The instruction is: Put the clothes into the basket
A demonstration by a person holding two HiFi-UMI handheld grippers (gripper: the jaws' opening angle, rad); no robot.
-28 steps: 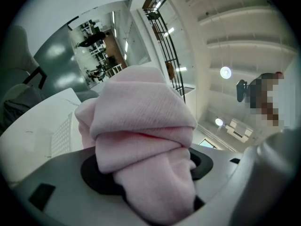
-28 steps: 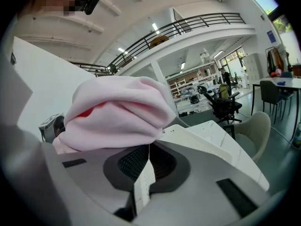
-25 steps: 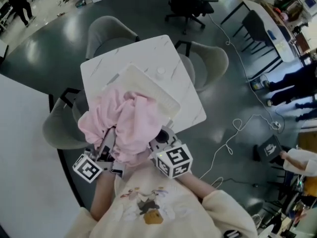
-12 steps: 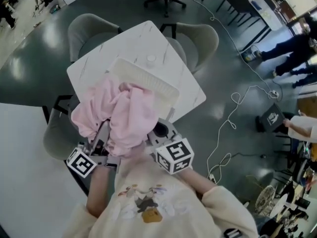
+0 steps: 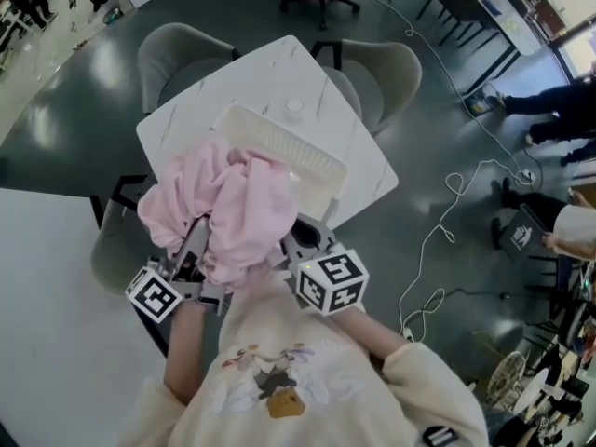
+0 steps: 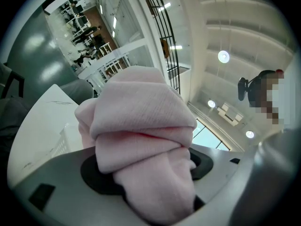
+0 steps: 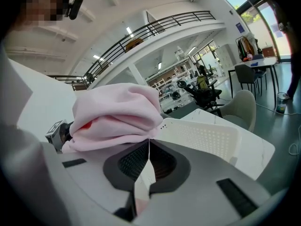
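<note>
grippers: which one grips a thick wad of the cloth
The left gripper; its jaws stand apart around bunched pink cloth, the right gripper pinches only a thin edge.

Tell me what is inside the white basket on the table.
The basket shows a bare white bottom at its far side. The pink garment, held by the left gripper and right gripper, covers the near side, hiding whatever lies there.

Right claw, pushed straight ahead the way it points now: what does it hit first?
Most likely the white basket: its perforated near wall lies just beyond the right claw, which is shut on a fold of the pink garment. The gap is hard to judge.
</note>
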